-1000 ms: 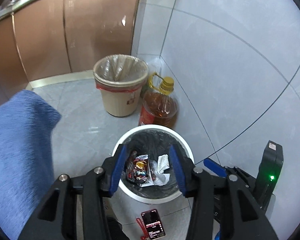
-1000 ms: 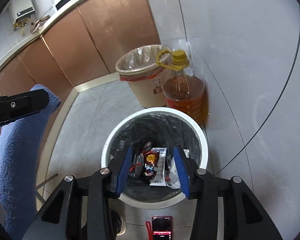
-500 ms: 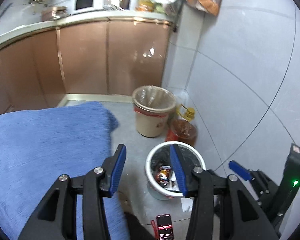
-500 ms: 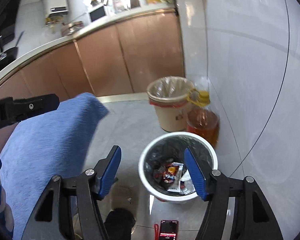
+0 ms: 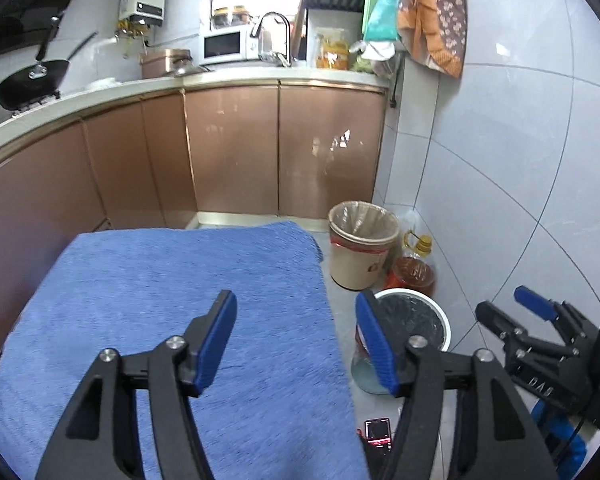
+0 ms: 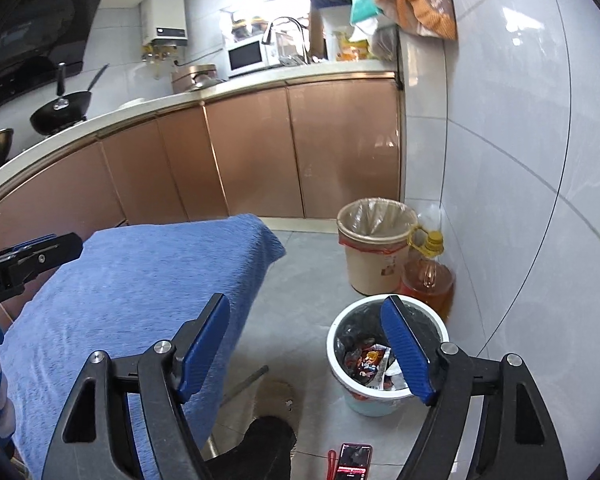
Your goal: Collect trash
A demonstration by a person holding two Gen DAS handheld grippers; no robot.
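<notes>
Both tongs, the left gripper (image 5: 296,336) and the right gripper (image 6: 306,346), were held wide and empty above the blue cloth (image 5: 172,300). Wrappers (image 6: 370,364) were seen lying in the white bin (image 6: 336,354) beside it. Collection was judged nearly complete; any remaining trash would need to be located first.
</notes>
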